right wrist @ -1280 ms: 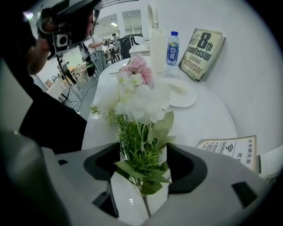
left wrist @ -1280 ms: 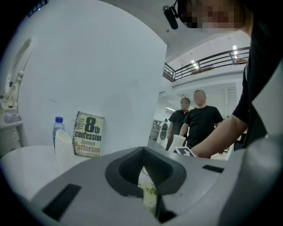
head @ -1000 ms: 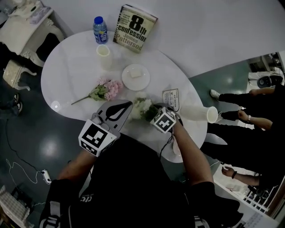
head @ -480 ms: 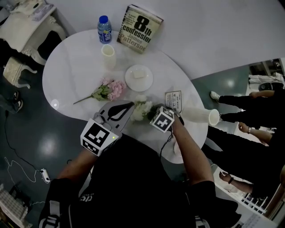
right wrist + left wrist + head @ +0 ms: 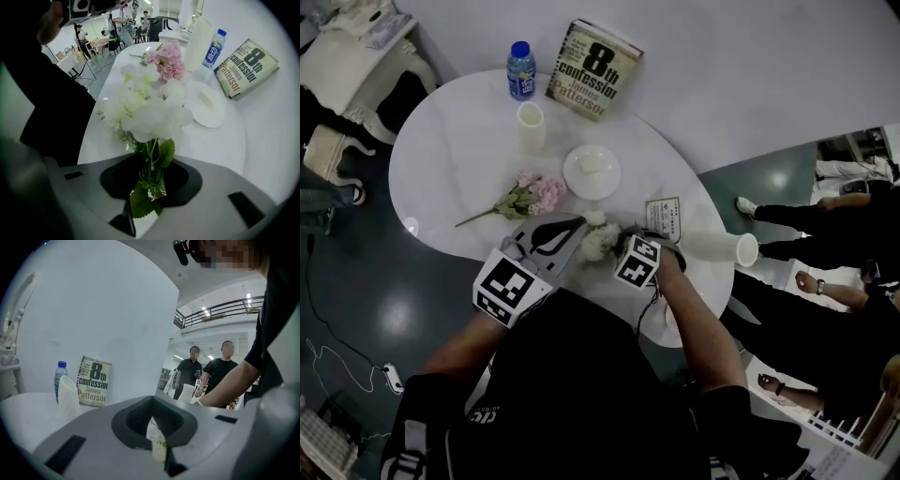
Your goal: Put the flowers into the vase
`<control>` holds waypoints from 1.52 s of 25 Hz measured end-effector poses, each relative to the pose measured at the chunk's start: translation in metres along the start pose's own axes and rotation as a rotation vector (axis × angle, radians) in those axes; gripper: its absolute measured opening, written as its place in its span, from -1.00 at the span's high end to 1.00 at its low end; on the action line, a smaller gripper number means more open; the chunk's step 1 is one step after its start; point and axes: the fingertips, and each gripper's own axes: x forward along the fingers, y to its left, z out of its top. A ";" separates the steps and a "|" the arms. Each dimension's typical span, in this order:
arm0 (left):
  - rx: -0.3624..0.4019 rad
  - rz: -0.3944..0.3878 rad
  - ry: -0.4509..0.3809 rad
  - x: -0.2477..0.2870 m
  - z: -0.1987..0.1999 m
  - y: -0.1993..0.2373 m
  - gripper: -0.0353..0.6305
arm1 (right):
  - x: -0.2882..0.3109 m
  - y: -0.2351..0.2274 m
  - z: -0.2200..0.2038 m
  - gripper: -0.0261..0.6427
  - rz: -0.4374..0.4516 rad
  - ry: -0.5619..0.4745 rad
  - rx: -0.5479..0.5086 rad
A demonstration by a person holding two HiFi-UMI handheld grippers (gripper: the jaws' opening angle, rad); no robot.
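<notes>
The book (image 5: 593,70) at twelve o'clock on the table (image 5: 450,159) reads "8th confession, James Patterson". Print on the bottle (image 5: 520,71) and card (image 5: 664,218) is too small.

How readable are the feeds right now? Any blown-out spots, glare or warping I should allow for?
Right gripper view: the white flowers are washed out, with petals hard to separate, though the stems are sharp; strong wide-angle bending at the edges. Head view: even light, the book title is legible, with a small glare spot near the table left rim. Left gripper view: dark rounded corners, and a bright background hall.
</notes>
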 end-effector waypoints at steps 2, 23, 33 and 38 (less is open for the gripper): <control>-0.001 -0.004 0.001 0.000 0.000 0.000 0.86 | 0.000 0.002 -0.001 0.60 0.004 0.013 -0.015; 0.041 -0.034 0.003 0.028 0.028 -0.020 0.86 | -0.100 -0.002 -0.021 0.72 0.009 -0.471 0.463; 0.082 -0.037 -0.030 0.053 0.054 -0.064 0.86 | -0.196 -0.013 -0.074 0.72 -0.094 -0.756 0.637; 0.100 -0.066 -0.023 0.076 0.059 -0.093 0.86 | -0.244 -0.018 -0.110 0.72 -0.143 -0.883 0.701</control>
